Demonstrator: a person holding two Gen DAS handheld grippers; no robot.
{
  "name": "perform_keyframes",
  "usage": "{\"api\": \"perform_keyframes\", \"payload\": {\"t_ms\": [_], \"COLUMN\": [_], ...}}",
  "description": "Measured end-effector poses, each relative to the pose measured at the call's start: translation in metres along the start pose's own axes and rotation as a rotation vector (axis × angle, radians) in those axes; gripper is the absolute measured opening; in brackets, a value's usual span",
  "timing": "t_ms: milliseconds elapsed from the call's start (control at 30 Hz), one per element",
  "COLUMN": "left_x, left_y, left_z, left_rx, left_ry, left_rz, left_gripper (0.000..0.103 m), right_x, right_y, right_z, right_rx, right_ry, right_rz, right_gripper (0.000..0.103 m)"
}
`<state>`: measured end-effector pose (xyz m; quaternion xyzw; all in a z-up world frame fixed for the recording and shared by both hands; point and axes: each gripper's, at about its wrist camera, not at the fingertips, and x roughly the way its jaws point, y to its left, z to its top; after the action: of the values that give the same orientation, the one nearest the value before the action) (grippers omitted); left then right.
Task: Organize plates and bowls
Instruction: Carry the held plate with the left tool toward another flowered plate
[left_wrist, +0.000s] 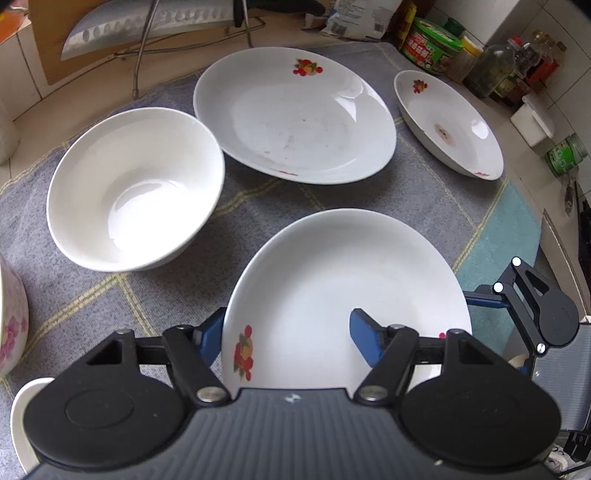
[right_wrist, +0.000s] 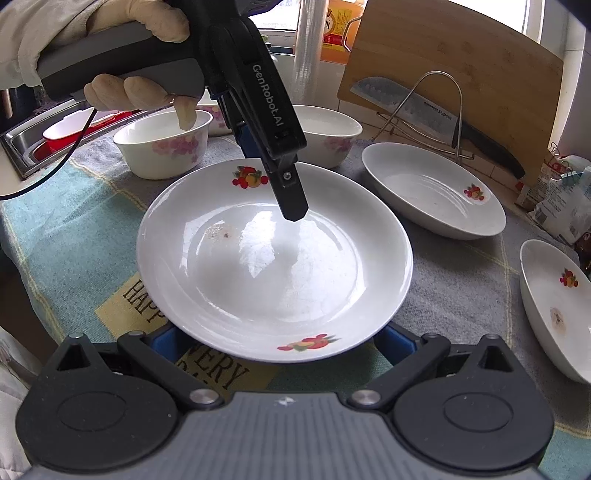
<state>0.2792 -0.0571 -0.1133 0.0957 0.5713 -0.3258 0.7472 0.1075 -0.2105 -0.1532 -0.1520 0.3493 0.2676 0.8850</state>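
A round white plate (right_wrist: 273, 266) with fruit prints lies on the checked cloth (right_wrist: 85, 229), seen also in the left wrist view as the near plate (left_wrist: 343, 280). My left gripper (left_wrist: 286, 332) straddles its rim: one blue finger (left_wrist: 208, 334) sits outside and below the edge, the other hangs over the inside. I see no pad pressing on it. A gloved hand (right_wrist: 147, 22) holds that left gripper (right_wrist: 269, 173) at the plate's far edge. My right gripper (right_wrist: 279, 347) stands wide open at the near rim, its fingers partly hidden under the plate.
A plain white bowl (left_wrist: 136, 188), a large oval dish (left_wrist: 295, 118) and a smaller one (left_wrist: 448, 123) stand beyond. Floral bowls (right_wrist: 162, 147) sit near the sink (right_wrist: 33, 144). A knife on a wire rack (right_wrist: 424, 107) and jars (left_wrist: 432, 44) line the back.
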Motion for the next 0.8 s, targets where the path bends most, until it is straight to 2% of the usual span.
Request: {"api": "perform_keyframes", "payload": {"t_ms": [367, 800], "left_x": [0.0060, 0.0061], "left_y": [0.0065, 0.0078], "left_z": [0.0020, 0.0035], "left_rx": [-0.010, -0.008], "left_ry": [0.044, 0.041], "left_rz": [-0.062, -0.065], "left_gripper": [0.068, 0.068], "right_x": [0.0020, 0.0022], "right_y": [0.0005, -0.0029], "right_z": [-0.0024, -0.0029], "right_rx": [0.002, 0.018], "right_ry": [-0.007, -0.006], "right_rz": [0.005, 0.022], "right_gripper": [0.103, 0.103]}}
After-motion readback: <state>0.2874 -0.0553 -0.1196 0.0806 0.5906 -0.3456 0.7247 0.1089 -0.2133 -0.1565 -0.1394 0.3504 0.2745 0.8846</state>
